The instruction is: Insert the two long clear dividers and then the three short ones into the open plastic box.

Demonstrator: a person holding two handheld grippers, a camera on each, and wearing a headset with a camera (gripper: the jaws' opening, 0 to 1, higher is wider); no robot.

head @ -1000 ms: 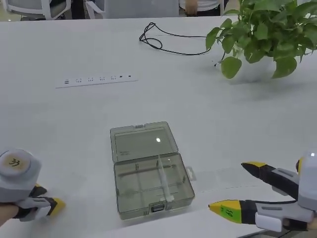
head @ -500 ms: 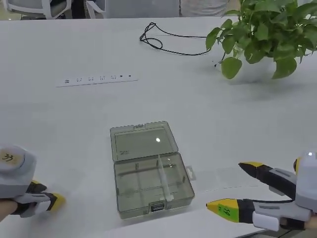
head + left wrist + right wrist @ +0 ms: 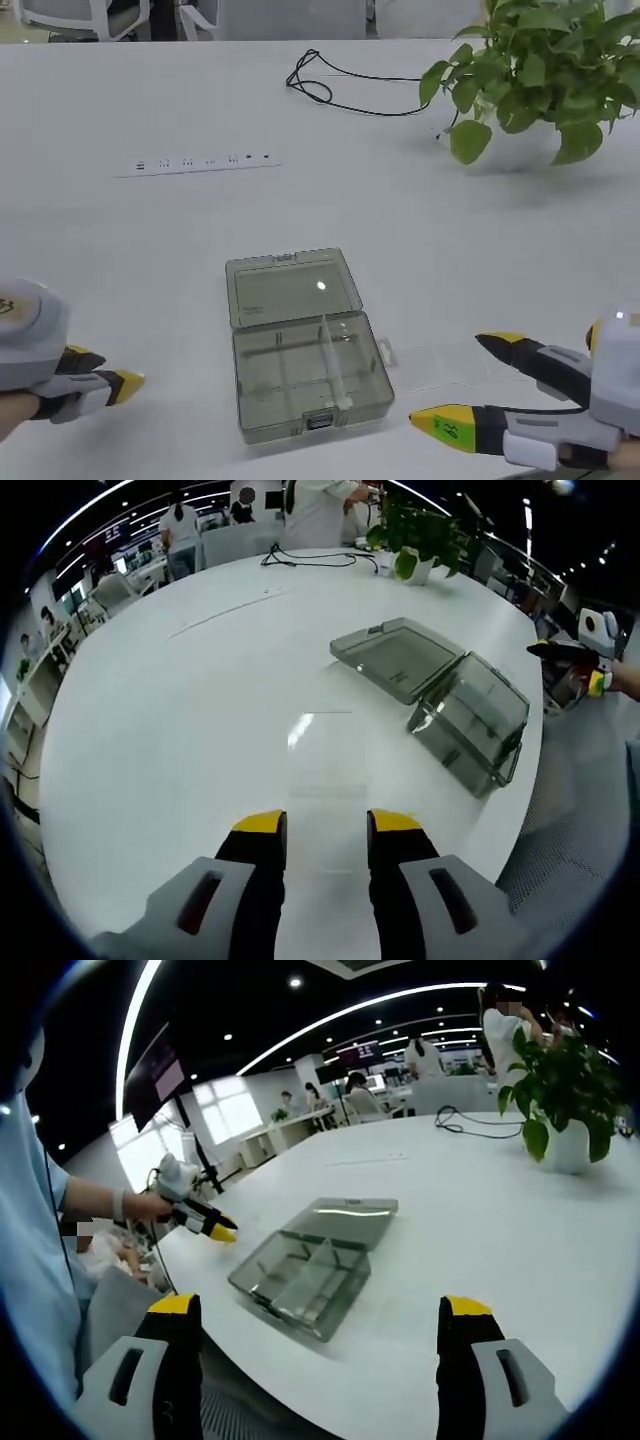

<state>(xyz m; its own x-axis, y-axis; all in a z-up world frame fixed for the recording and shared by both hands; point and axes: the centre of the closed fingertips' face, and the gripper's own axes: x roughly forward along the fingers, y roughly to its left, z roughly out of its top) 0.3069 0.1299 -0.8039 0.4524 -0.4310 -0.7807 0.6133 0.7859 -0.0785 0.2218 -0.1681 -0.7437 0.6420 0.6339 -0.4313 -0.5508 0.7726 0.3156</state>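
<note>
Right gripper (image 3: 462,382) is held with jaws spread wide, empty; left gripper (image 3: 110,367) narrowly parted, empty. Faint clear dividers (image 3: 435,360) are seen flat beside the open box (image 3: 300,385). One should be pinched by its edge and kept upright for the slots.

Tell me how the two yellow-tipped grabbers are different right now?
The left gripper has its jaws close together, with a narrow gap; the right gripper has them spread wide. The left gripper is left of the open box, the right gripper on its right. Both have yellow tips and hold nothing.
</note>
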